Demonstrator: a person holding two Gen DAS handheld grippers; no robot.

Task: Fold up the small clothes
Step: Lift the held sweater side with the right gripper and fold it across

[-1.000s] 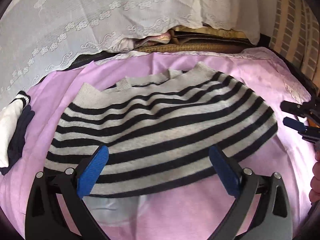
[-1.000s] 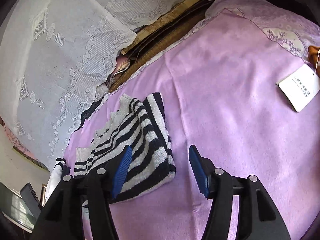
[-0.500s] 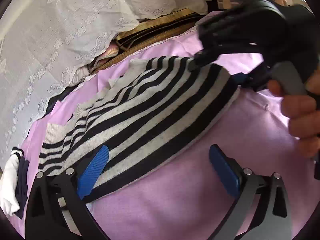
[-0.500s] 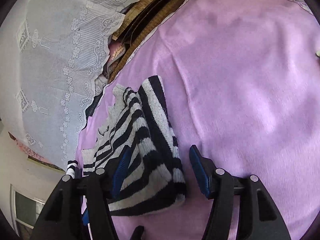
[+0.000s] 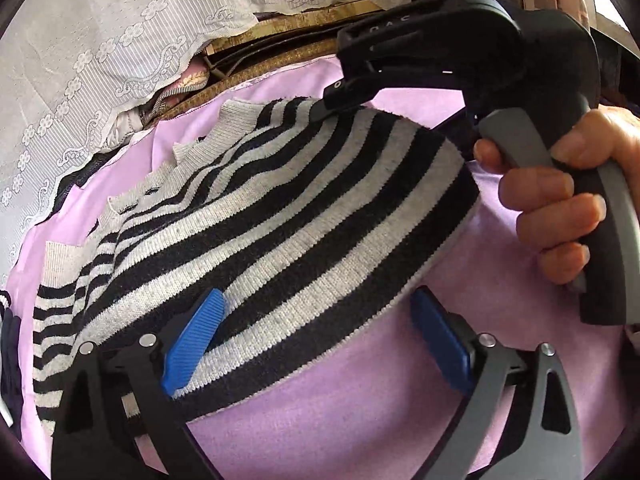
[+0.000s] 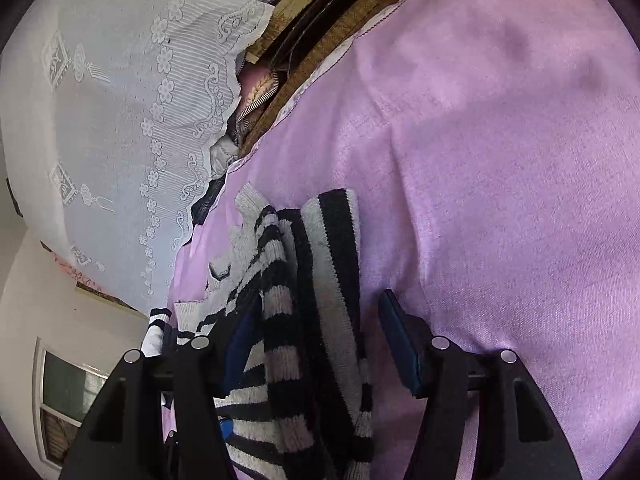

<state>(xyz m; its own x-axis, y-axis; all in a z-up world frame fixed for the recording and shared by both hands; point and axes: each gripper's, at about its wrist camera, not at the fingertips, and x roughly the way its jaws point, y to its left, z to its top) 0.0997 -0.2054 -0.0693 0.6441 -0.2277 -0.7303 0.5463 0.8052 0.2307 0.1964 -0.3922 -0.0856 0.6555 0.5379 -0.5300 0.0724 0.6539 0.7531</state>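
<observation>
Striped sweater (image 5: 280,224) fills the middle of my left wrist view, lying folded on the purple bedspread (image 5: 360,412), its hem curving across the lower centre of the frame. Nearest to me, the left tongs (image 5: 316,344) stand wide open: one blue pad (image 5: 192,344) rests on or just over the hem at lower left, the other hangs over bare spread at lower right, so they have hold of nothing. I judge they sit there to pin or take the near edge for the next fold. Farther up, at the upper right of that frame, the right tongs (image 5: 320,110) reach in over the sweater's far edge, gripped by the hand (image 5: 560,200); from here I cannot tell how their jaws stand. In the right wrist view the right tongs (image 6: 316,344) are spread apart with a bunched thickness of sweater (image 6: 304,320) lying between the pads, not yet pinched, which looks like lining up a grasp on that side fold. Beyond the sweater, a lace curtain (image 5: 120,40) hangs across the upper left.
</observation>
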